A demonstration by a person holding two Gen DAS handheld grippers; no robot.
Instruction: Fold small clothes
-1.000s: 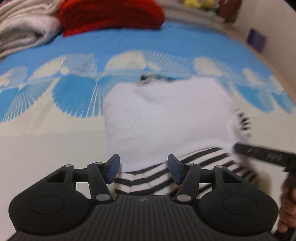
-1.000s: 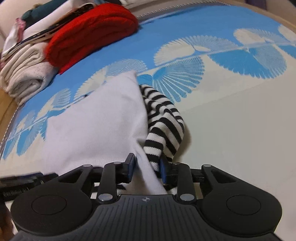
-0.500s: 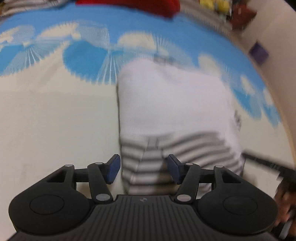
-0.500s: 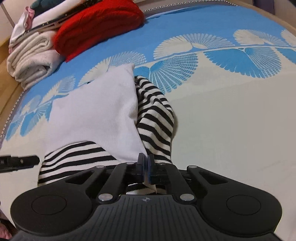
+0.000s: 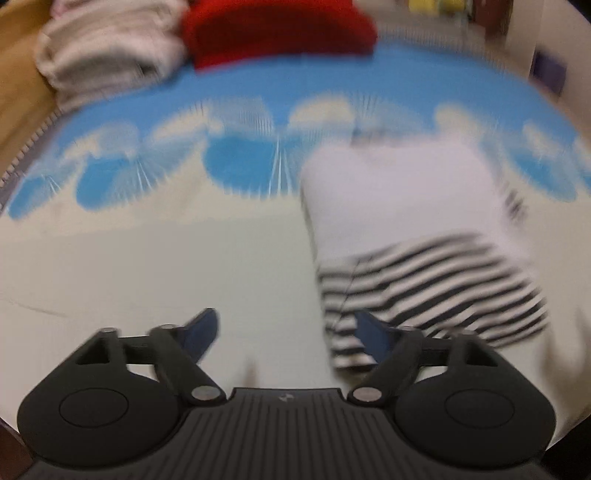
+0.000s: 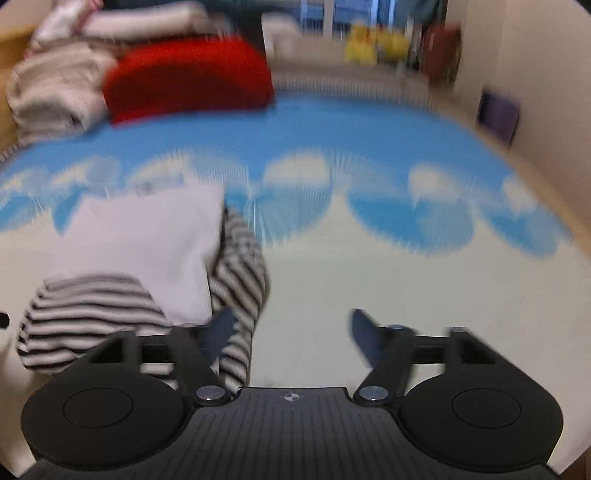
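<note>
The striped garment [image 5: 424, 273] lies on the bed [image 5: 147, 266], seen from the left wrist at right of centre, with its plain white part [image 5: 395, 199] toward the blue band of the bedspread and its black-and-white striped part turned up over the near edge. That overlap reads as a fold just laid, so the cloth was probably let go on purpose to rest flat. The left hand-held gripper [image 5: 284, 334] has its jaws spread wide, having just been opening; only pale bedspread shows between them, and the right-hand pad [image 5: 373, 332] overlaps the garment's near corner in the picture, though the blur hides whether it touches. The tool points steeply down at the bed, offset to the left of the cloth. At the bed's far edge sit a red folded piece [image 5: 277, 33] and a stack of pale folded cloths [image 5: 107, 62], likely finished work.

From the right wrist the same garment [image 6: 147, 251] sits at lower left, a striped sleeve [image 6: 240, 280] trailing down its right side toward the camera. The right hand-held gripper [image 6: 290, 332] is likewise wide apart and empty, its jaws having just been opening. Its left pad [image 6: 218, 332] shows in front of the sleeve's end; nothing is pinched. It tilts down less steeply, taking in the room beyond the bed.
</note>
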